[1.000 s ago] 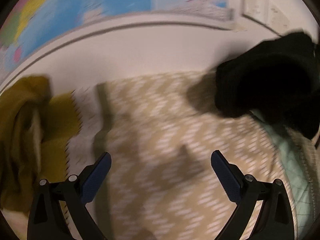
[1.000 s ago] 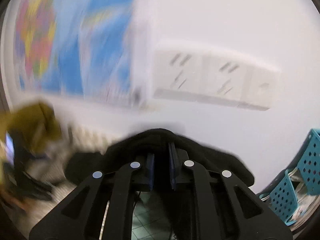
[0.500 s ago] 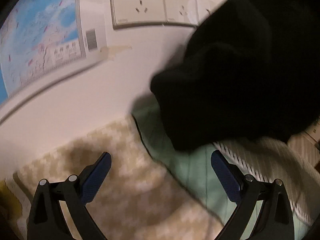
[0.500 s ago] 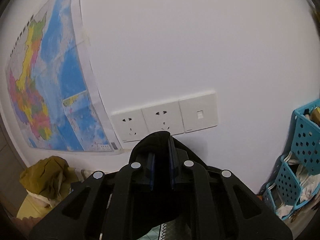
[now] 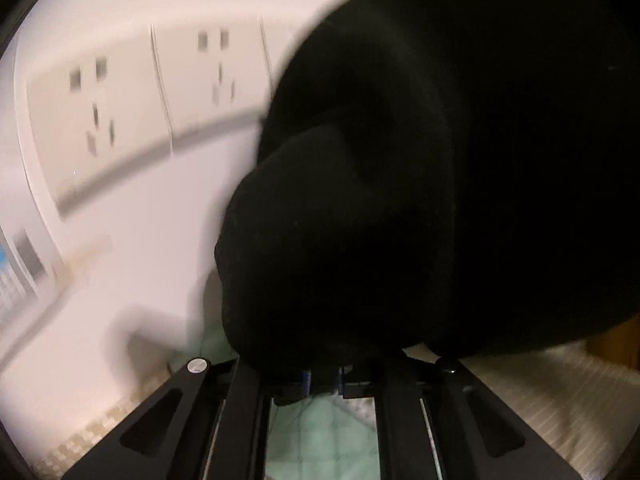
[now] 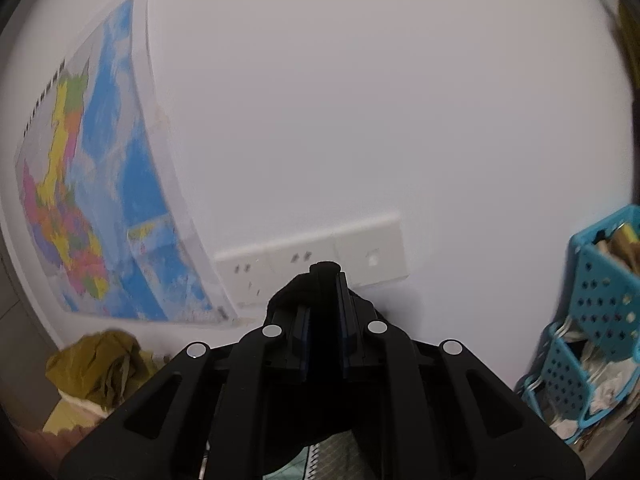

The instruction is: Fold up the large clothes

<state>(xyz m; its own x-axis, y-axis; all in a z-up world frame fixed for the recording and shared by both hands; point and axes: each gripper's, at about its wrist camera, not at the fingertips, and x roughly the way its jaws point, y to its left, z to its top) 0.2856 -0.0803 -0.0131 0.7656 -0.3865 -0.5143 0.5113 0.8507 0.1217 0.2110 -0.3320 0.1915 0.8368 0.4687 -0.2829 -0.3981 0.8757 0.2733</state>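
This looks like a room in a home, most likely a bedroom or living space. A plain white wall (image 6: 360,100) fills most of the right wrist view, with a colourful paper map (image 6: 92,200) taped to it at about 9 o'clock and a row of white wall sockets (image 6: 312,258) just below the centre. At 4 o'clock stand stacked blue perforated plastic baskets (image 6: 592,320) stuffed with household odds and ends. At 8 o'clock lies a crumpled olive-yellow garment (image 6: 96,364). In the left wrist view, soft furnishings lie below the wall: a mint-green quilted cover (image 5: 320,436) at 6 o'clock and a cream ribbed fabric (image 5: 540,392) at 4 o'clock.
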